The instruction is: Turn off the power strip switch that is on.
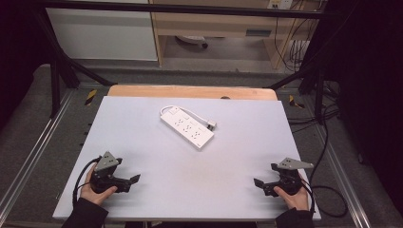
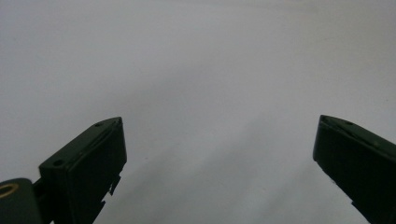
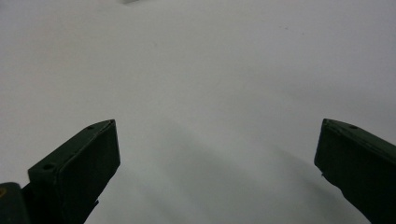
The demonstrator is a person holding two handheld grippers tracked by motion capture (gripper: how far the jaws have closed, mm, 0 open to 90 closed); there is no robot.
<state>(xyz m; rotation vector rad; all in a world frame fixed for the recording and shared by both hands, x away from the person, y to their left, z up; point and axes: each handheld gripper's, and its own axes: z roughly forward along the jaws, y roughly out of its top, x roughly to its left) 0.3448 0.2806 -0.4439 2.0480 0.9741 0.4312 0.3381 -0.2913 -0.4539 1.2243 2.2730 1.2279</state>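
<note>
Claws (image 1: 134,179) (image 1: 257,183) open; power strip (image 1: 187,127) lettering unreadable

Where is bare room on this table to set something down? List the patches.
Free: the wide stretch of table between the left tool and right tool, and both side strips flanking the power strip. Tighter: around the power strip and its plug, past centre toward the far edge.

White power strip (image 1: 187,127) lies mid-table (image 1: 142,142), well apart from both grippers
</note>
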